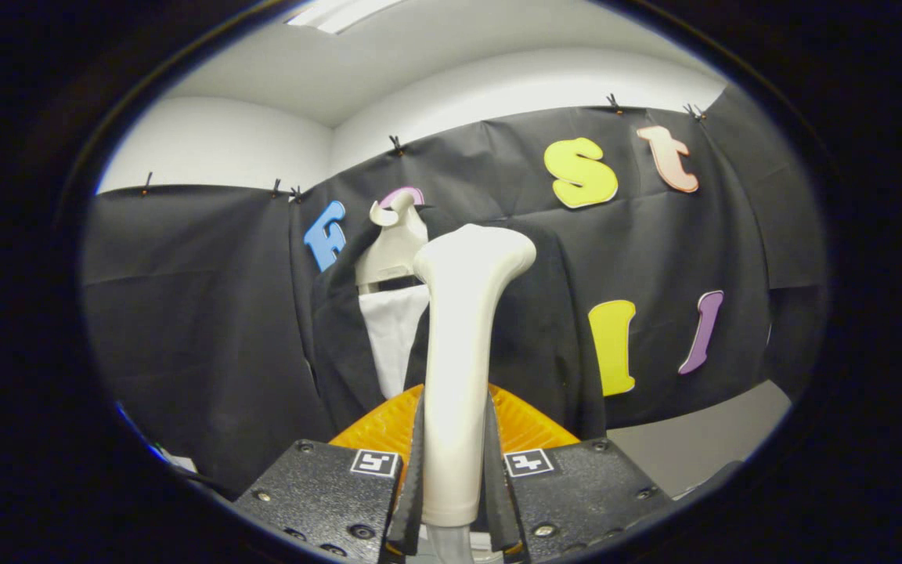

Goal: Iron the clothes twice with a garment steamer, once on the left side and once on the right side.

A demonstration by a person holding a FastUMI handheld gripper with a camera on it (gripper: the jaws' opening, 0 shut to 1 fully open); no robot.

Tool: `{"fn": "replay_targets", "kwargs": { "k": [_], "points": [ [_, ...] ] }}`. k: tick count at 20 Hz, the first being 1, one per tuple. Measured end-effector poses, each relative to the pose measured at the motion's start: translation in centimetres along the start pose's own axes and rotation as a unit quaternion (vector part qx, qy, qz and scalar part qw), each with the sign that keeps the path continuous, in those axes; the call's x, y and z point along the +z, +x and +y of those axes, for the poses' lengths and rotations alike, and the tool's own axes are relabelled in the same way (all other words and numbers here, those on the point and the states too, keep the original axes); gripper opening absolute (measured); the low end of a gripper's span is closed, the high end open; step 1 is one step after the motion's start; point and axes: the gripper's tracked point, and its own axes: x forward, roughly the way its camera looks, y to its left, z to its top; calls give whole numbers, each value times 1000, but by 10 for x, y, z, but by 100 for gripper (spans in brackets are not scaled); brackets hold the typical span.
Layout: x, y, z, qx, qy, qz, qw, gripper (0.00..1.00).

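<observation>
My gripper (455, 462) is shut on the handle of a white garment steamer (463, 345), which stands upright between the two black ribbed fingers (413, 478). Its head points up and slightly right, in front of the clothes. Just beyond it a black jacket (533, 345) over a white shirt (392, 333) hangs on a white mannequin torso (394, 243) against the booth wall. The steamer covers the middle of the jacket front. I cannot tell whether its head touches the cloth.
An orange ribbed object (525, 423) lies just beyond the fingers, below the jacket hem. A grey surface (701, 446) shows to the right under the black cloth wall. A dark cable (193, 474) runs low on the left.
</observation>
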Motion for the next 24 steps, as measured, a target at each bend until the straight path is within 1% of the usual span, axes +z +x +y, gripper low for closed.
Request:
{"fn": "replay_targets", "kwargs": {
  "k": [9,17,24],
  "points": [
    [-50,-8,-13,-13,-5,43,999,36],
    [-113,-23,-20,-23,-9,97,995,36],
    [-165,-33,-26,-30,-6,147,989,36]
  ]
}}
